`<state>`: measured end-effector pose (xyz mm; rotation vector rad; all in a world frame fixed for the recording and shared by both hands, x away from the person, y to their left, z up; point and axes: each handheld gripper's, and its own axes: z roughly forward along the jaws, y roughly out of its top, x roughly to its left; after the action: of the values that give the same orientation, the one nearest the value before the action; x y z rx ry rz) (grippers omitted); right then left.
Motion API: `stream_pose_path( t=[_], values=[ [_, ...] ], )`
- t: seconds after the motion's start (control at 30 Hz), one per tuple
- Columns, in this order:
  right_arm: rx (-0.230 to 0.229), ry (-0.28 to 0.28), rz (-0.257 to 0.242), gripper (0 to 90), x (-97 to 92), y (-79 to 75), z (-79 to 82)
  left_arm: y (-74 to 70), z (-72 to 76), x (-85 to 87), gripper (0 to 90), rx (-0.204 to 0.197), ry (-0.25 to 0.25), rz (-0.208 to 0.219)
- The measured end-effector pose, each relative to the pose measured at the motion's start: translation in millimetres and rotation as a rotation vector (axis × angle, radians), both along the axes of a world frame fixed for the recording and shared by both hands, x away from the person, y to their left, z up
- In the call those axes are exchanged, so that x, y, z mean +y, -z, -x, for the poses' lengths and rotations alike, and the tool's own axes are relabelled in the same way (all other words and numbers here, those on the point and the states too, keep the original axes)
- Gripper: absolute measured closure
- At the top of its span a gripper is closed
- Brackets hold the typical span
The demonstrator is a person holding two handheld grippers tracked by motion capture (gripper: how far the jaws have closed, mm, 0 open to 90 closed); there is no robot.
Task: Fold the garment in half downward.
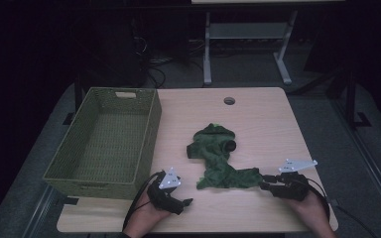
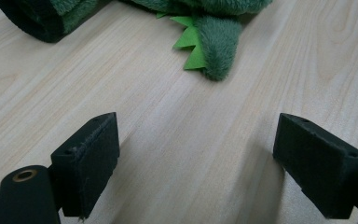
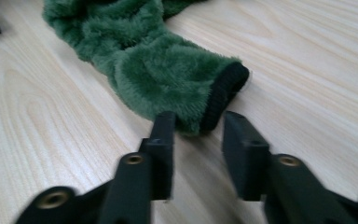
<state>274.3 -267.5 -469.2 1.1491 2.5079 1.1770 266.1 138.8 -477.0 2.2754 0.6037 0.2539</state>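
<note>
While the right hand-held gripper [image 3: 193,128] straddles the green plush garment's [image 1: 217,158] black cuff [image 3: 223,93] with jaws unclamped, bare tabletop [image 1: 263,119] surrounds it. The left hand-held gripper [image 2: 196,154] gapes empty near the wicker basket [image 1: 104,141].

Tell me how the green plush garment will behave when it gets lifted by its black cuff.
The green plush garment lies crumpled, so it will probably hang limp. Its fleecy pile should grip rather than slip. The right tongs straddle the black cuff without pinching it; a thin edge hold may pull free.
</note>
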Motion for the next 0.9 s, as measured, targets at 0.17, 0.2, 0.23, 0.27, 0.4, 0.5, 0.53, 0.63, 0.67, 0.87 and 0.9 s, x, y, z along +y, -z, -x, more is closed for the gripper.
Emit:
stream_pose_path(
  t=[0.17, 0.2, 0.23, 0.27, 0.4, 0.5, 0.53, 0.63, 0.67, 0.87, 0.9],
  values=[
    [-0.018, -0.019, 0.007, 84.3, 1.3, -0.8, -0.2, 0.0, -0.1, -0.1, 13.7, 0.000, 0.001, 0.000],
    [-0.025, -0.024, 0.008, 84.8, 0.7, -1.4, -0.3, 0.0, -0.1, -0.1, 13.7, 0.000, 0.000, 0.000],
    [-0.031, -0.025, 0.006, 85.2, 0.4, -2.4, 0.2, 0.0, -0.1, -0.1, 13.7, 0.000, 0.001, 0.000],
    [-0.036, -0.029, -0.001, 85.4, 0.1, -4.2, 0.7, 0.0, -0.1, -0.1, 13.6, 0.000, 0.000, 0.000],
    [-0.080, -0.056, -0.025, 85.6, 2.7, -15.8, 1.3, 0.0, -0.1, -0.1, 13.6, 0.001, 0.000, 0.000],
    [-0.108, -0.084, -0.023, 85.6, 9.5, -23.3, 0.0, 0.0, -0.2, -0.2, 13.6, 0.001, 0.001, 0.000],
    [-0.112, -0.096, -0.026, 85.6, 12.3, -25.1, -0.5, -0.1, -0.3, -0.1, 13.6, 0.001, 0.001, -0.001],
    [-0.127, -0.123, -0.027, 85.6, 21.7, -30.0, -1.8, -0.1, -0.4, -0.2, 13.6, 0.000, 0.002, -0.001],
    [-0.132, -0.132, -0.031, 85.6, 24.8, -31.8, -2.1, -0.1, -0.4, -0.2, 13.6, 0.000, 0.002, -0.001],
    [-0.153, -0.188, -0.041, 85.6, 40.6, -40.8, -7.3, 0.1, -0.2, -0.4, 13.5, 0.001, -0.002, 0.003],
    [-0.158, -0.195, -0.049, 85.6, 43.1, -42.1, -8.2, 0.2, -0.2, -0.5, 13.6, 0.002, -0.002, 0.004]
  ],
)
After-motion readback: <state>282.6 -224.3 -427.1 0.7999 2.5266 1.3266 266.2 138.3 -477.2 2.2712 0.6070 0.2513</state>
